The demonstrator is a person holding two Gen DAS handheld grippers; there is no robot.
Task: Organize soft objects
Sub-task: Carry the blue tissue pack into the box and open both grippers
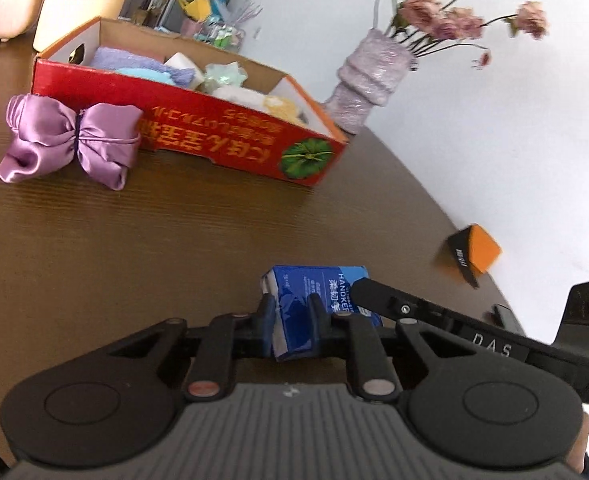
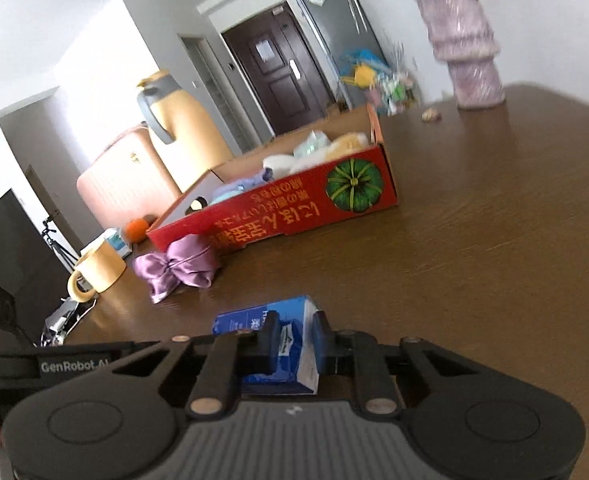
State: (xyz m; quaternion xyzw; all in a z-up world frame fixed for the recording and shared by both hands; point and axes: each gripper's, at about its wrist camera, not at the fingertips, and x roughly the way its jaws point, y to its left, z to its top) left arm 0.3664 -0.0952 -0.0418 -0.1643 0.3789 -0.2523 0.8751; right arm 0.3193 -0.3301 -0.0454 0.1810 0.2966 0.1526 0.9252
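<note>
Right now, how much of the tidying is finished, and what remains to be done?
Done: several soft items already lie in the red box. In hand: both the left gripper and the right gripper are shut on the blue tissue pack, not yet in the box. Left: the purple satin bow lies on the table beside the box.

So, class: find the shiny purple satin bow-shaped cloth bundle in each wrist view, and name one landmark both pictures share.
Left wrist view: the purple satin bow-shaped bundle lies far left on the brown table, against the front of the red cardboard box.
Right wrist view: the bundle lies left of centre, at the box's near-left corner.
Shared landmark: the green pumpkin picture on the box.
</note>
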